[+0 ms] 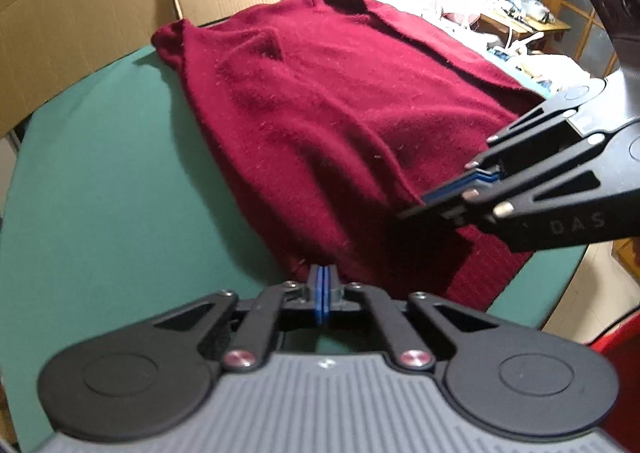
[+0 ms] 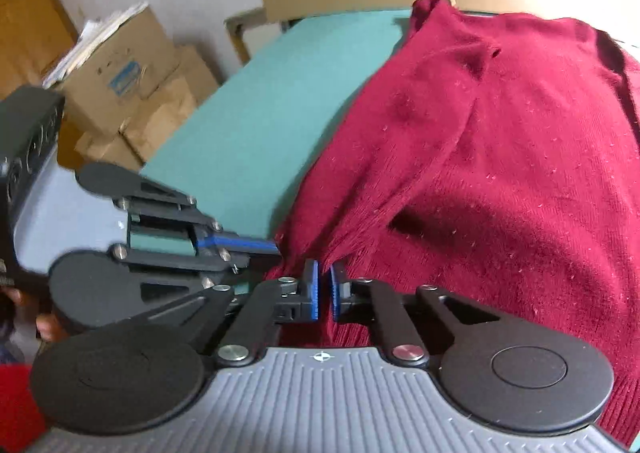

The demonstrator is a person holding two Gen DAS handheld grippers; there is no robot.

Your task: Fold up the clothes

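A dark red knitted sweater (image 1: 328,105) lies spread on a green table (image 1: 100,181); it also fills the right wrist view (image 2: 500,157). My left gripper (image 1: 323,273) is shut on the sweater's near hem edge. My right gripper (image 2: 324,273) is nearly shut, with the ribbed hem pinched between its blue pads. In the left wrist view the right gripper (image 1: 420,205) reaches in from the right at the hem. In the right wrist view the left gripper (image 2: 276,245) comes in from the left, touching the hem corner. The hem is lifted a little off the table.
Large cardboard sheets (image 1: 80,13) stand behind the table. Stacked cardboard boxes (image 2: 132,85) sit on the floor to the left. A cluttered wooden shelf (image 1: 520,21) stands at the far right. The green table surface (image 2: 256,121) stretches left of the sweater.
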